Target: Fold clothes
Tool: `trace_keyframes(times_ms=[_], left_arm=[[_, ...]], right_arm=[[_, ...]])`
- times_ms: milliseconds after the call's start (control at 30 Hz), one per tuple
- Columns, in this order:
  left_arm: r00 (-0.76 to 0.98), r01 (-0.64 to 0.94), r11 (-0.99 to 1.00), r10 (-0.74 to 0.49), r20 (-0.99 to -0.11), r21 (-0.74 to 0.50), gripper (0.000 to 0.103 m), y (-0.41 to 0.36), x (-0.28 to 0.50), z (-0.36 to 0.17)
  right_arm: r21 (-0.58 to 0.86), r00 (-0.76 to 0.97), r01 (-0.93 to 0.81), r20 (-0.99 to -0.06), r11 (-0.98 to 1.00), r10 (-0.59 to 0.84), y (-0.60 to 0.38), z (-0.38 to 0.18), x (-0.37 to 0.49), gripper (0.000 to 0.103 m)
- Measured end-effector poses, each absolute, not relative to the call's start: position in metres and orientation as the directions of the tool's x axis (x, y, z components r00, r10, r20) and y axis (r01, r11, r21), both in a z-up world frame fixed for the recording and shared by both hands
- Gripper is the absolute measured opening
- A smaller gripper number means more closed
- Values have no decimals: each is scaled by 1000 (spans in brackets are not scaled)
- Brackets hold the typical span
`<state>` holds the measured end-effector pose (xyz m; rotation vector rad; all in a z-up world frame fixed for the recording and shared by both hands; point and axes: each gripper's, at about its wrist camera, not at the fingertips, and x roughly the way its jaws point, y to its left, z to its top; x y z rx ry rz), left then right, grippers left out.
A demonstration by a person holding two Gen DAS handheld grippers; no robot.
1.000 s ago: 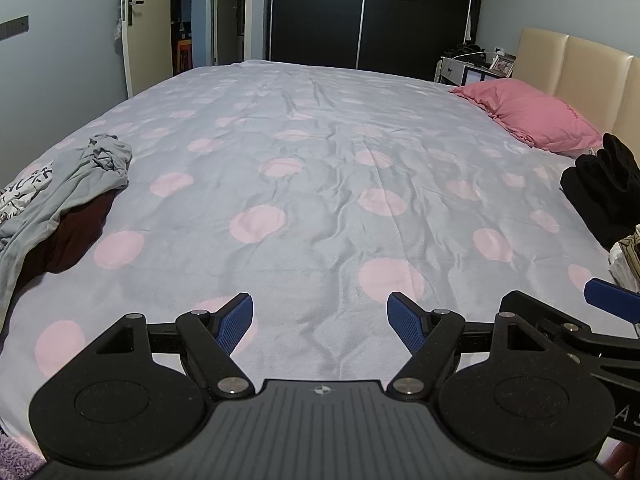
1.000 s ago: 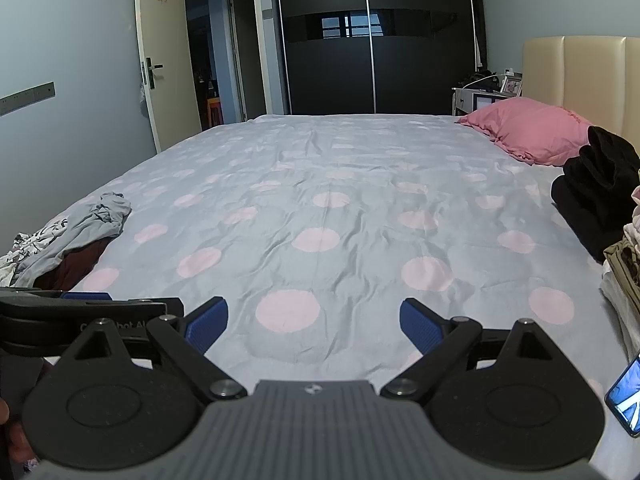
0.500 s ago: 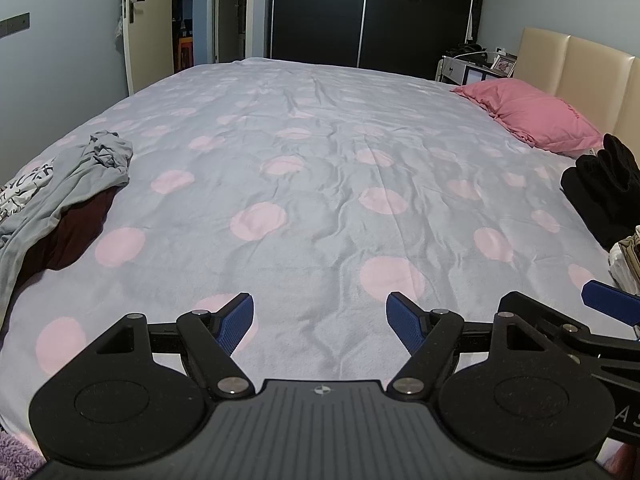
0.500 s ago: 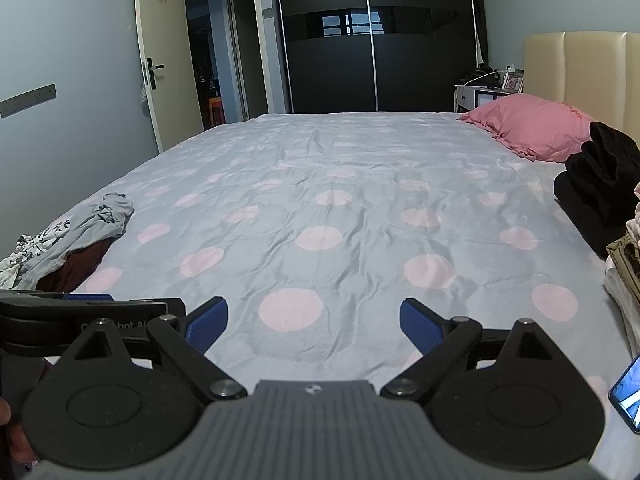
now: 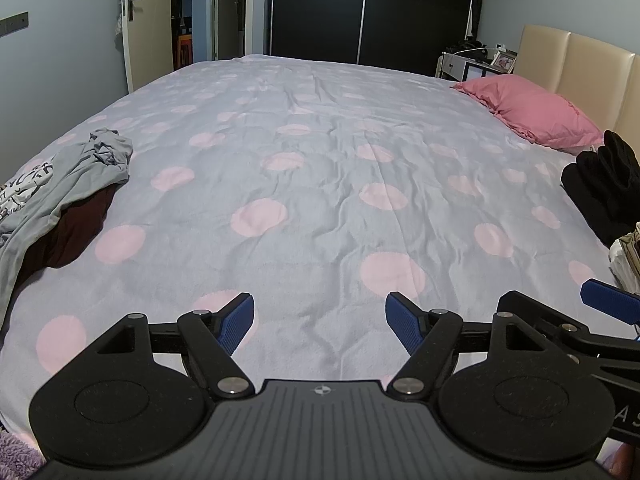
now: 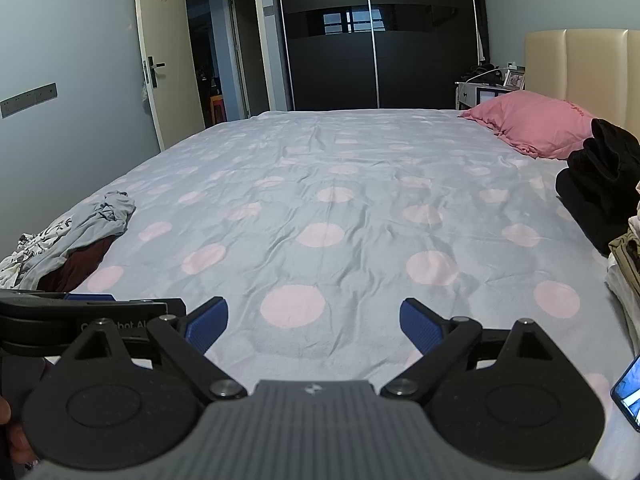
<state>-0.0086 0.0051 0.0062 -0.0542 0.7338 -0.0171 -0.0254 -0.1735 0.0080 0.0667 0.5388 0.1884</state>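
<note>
A heap of unfolded clothes lies at the bed's left edge: a grey garment point(image 5: 80, 176) point(image 6: 92, 224) over a dark maroon one point(image 5: 72, 228) point(image 6: 76, 264), with a printed white piece point(image 5: 24, 188) beside them. Black clothes point(image 5: 604, 188) point(image 6: 600, 184) are piled at the right edge, with a beige and white stack point(image 6: 624, 264) nearer. My left gripper point(image 5: 320, 316) hovers open over the near part of the bed, holding nothing. My right gripper point(image 6: 314, 320) is open too, alongside it. Both are well apart from the clothes.
The bed point(image 5: 320, 184) has a grey cover with pink dots. A pink pillow point(image 5: 532, 112) rests against the beige headboard point(image 5: 580, 64). A phone screen point(image 6: 628, 392) lies at the right edge. A dark wardrobe point(image 6: 380, 48) and an open door point(image 6: 152, 60) stand beyond.
Both grippers stay open. The views shift only slightly; the right wrist view has tilted up a little.
</note>
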Motion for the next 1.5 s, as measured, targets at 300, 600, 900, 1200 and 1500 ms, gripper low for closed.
trace_keyframes(times_ms=[300, 600, 900, 1200, 1500], left_arm=[[726, 9, 1000, -26, -687, -28, 72, 14, -6, 2], [673, -90, 994, 106, -732, 62, 60, 93, 20, -2], [614, -269, 942, 329, -718, 202, 53, 219, 63, -3], [560, -401, 896, 403, -724, 189, 53, 309, 92, -34], [622, -402, 912, 337, -707, 80, 15, 325, 86, -32]], right_arm=[[74, 819, -194, -537, 978, 203, -176, 14, -21, 94], [21, 752, -235, -629, 972, 196, -193, 27, -2, 94], [-24, 711, -325, -665, 945, 228, -193, 33, 32, 94], [7, 663, -331, -710, 944, 237, -181, 6, 54, 94], [9, 639, -343, -731, 939, 241, -168, -10, 69, 94]])
